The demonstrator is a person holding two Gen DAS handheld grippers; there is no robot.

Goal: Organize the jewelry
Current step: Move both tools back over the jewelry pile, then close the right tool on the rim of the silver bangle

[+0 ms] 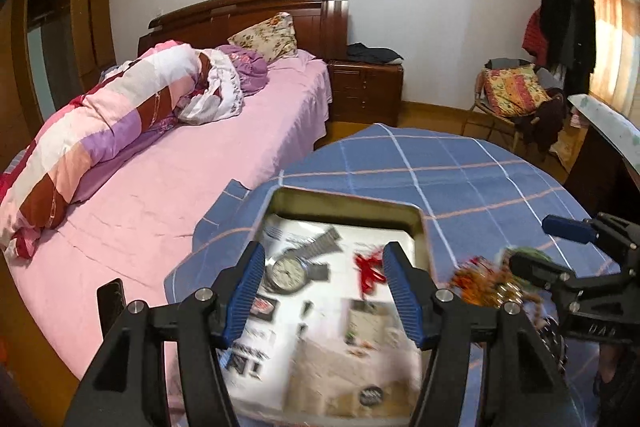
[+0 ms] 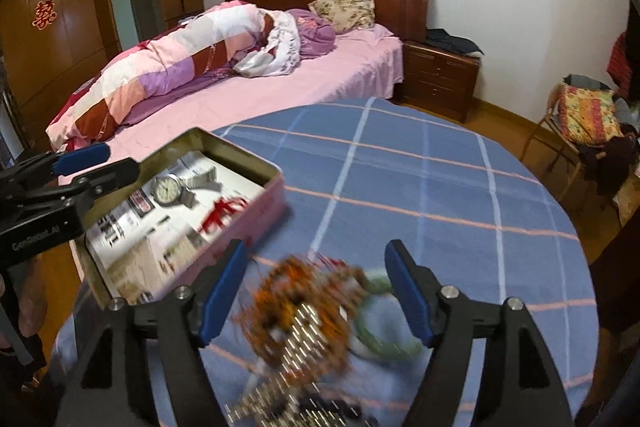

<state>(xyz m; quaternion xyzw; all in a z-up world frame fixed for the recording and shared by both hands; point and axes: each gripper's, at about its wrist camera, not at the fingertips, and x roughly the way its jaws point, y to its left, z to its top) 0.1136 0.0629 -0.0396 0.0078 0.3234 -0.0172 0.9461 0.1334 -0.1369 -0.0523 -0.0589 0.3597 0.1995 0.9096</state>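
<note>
a round table [image 2: 420, 187] under a blue checked cloth fills the foreground beside a pink-sheeted bed [image 2: 280, 95]. on the cloth sits a shallow rectangular metal tin [image 2: 244, 157] with pink outer walls, lined with printed paper; inside lie a steel watch [image 2: 170, 190], its link band running away toward the far wall, and a red cord piece [image 2: 224, 213] just beside it. near the tin, outside it, a tangled heap [image 2: 304, 303] of orange beads and silvery chain touches a smooth green bangle [image 2: 380, 339]; blur hides finer detail, maybe more pieces. the left gripper [image 1: 324, 291] hangs above the tin, blue pads apart, empty. the right gripper [image 2: 320, 295] straddles the heap, pads apart.
</note>
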